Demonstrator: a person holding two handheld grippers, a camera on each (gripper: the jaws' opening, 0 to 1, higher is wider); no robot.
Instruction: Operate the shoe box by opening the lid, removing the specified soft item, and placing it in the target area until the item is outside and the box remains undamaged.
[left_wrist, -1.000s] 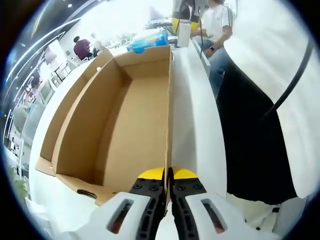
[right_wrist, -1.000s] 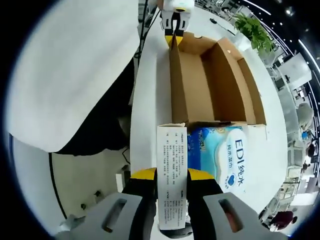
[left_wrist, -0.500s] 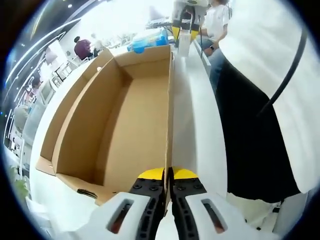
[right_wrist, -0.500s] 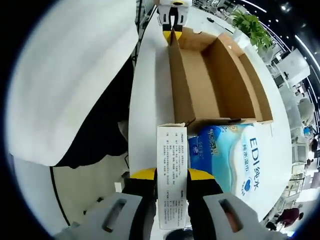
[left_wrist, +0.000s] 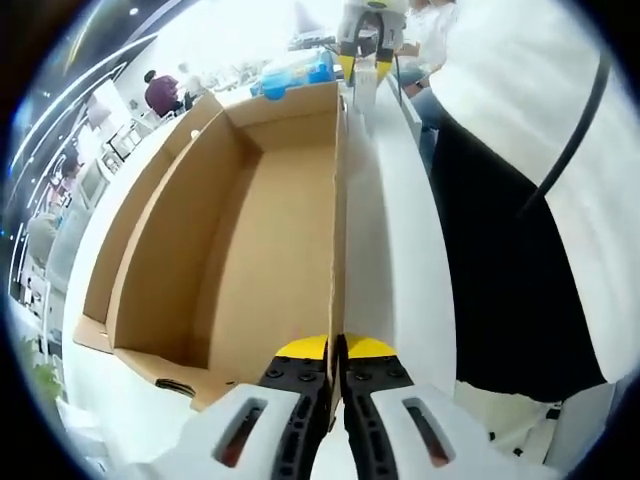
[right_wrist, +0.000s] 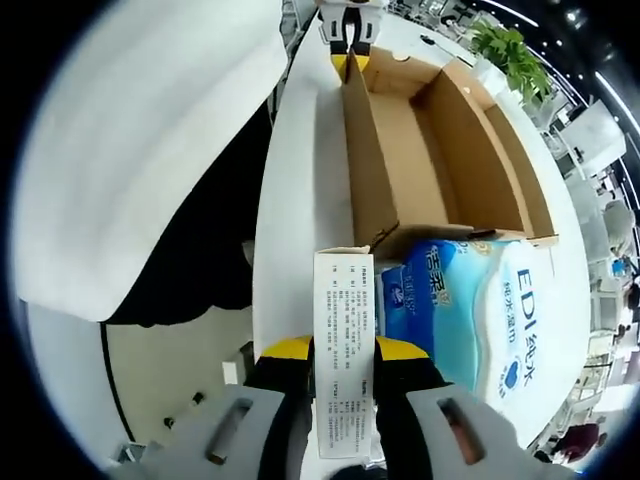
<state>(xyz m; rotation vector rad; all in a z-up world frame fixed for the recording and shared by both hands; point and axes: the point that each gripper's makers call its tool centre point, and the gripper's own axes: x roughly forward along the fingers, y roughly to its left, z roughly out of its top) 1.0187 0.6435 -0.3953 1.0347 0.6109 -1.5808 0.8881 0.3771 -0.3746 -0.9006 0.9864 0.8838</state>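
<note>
Your left hand-held gripper (left_wrist: 336, 352) stays clamped on the box (left_wrist: 250, 230) wall. Your right hand-held gripper (right_wrist: 343, 350), clamped on a small carton (right_wrist: 344, 350), has drawn back; the tissue pack (right_wrist: 470, 310) lies outside at 3 o'clock.

Matt brown cardboard box (left_wrist: 250, 230), glossy pack (right_wrist: 470, 310)

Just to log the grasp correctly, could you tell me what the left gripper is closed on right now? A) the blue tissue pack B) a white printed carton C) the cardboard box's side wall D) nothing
C: the left gripper pinches the upright wall of the open cardboard box.
</note>
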